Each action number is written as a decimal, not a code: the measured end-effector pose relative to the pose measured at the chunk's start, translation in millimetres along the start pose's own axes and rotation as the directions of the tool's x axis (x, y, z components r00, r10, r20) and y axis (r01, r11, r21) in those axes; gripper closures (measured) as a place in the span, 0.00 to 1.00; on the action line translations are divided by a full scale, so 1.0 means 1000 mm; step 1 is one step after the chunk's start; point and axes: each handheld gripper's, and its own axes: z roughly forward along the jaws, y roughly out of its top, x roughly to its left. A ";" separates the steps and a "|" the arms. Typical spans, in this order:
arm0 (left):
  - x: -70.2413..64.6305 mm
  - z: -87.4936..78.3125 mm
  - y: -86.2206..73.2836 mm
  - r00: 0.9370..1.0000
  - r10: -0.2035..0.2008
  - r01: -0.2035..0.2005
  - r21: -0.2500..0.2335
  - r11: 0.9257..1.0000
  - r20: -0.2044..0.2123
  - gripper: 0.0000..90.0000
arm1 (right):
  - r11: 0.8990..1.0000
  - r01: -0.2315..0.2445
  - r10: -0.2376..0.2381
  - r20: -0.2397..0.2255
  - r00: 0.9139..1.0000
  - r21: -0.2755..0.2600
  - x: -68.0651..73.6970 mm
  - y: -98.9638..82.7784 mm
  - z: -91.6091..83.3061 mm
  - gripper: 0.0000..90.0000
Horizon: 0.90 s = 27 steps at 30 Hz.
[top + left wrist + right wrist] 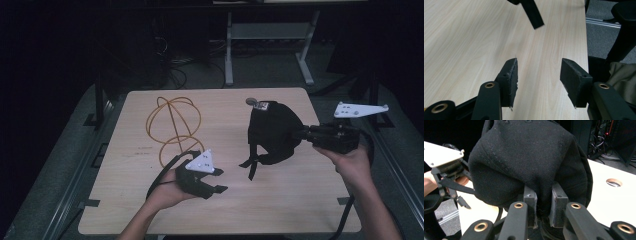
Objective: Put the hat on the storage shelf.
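A black cap is held above the right half of the wooden table, with its straps hanging down. The right gripper is closed on a fold of the cap's fabric. The left gripper is held low over the table's near side, its jaws spread apart with nothing between them. A coiled orange cable lies on the table's left half.

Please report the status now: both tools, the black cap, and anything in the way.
Left tool open, nothing between its jaws, low over table. Right tool shut on black cap, cap lifted, strap hanging. Orange cable coiled at far left, not in the way.
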 end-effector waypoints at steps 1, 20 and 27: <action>-0.002 0.000 -0.002 1.000 0.004 -0.004 0.000 1.000 0.001 0.53 | 1.000 0.002 -0.002 -0.001 1.000 0.001 0.000 0.005 0.002 0.87; -0.004 0.003 -0.013 0.999 0.029 -0.029 0.006 1.000 -0.024 0.49 | 0.999 0.044 -0.044 -0.031 0.999 -0.002 0.008 0.060 0.031 0.87; -0.006 0.011 -0.013 0.999 0.037 -0.037 0.028 0.999 -0.007 0.46 | 0.998 0.058 -0.058 -0.039 0.998 0.004 0.011 0.078 0.048 0.87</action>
